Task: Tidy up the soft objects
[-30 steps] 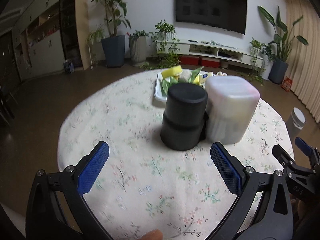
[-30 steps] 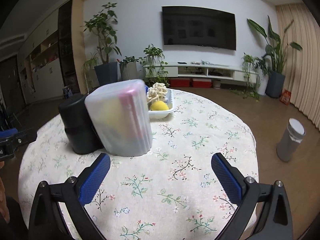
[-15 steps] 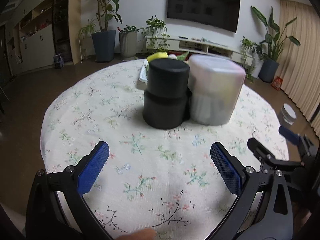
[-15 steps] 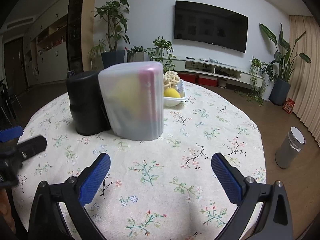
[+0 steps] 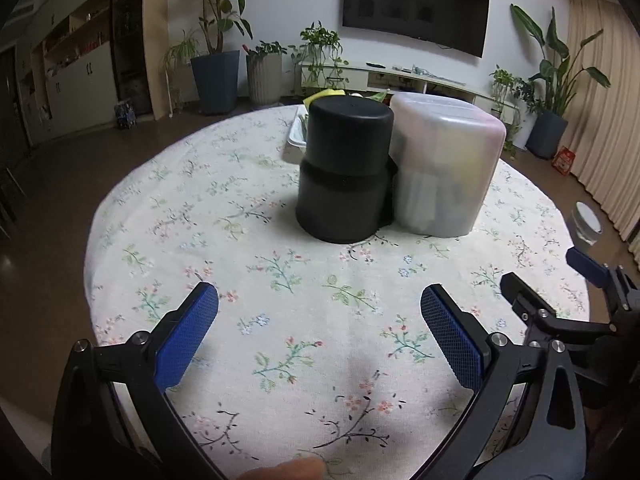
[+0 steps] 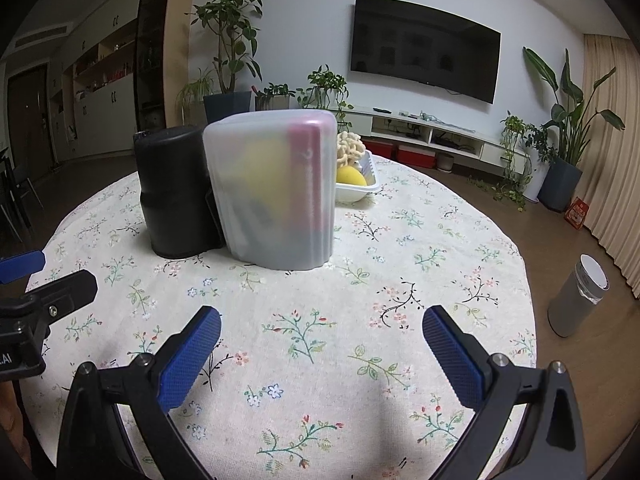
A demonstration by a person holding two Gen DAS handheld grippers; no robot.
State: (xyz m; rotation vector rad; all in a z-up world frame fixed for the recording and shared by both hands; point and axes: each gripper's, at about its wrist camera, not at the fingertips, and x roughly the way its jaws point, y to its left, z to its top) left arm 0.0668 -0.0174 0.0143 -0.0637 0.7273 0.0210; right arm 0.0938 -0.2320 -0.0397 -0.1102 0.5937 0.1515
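Black canister (image 5: 344, 168), frosted box (image 5: 444, 168), floral tablecloth (image 5: 304, 320).

The left gripper (image 5: 319, 312) hovers over the floral tablecloth (image 5: 288, 280) with its blue-padded jaws spread wide and nothing between them. Ahead, a black canister (image 5: 344, 172) stands upright, touching a frosted box (image 5: 446, 168) on its right. A white tray (image 5: 295, 136) with yellow and green items peeks out behind them. The right gripper (image 5: 560, 280) shows at the right edge.
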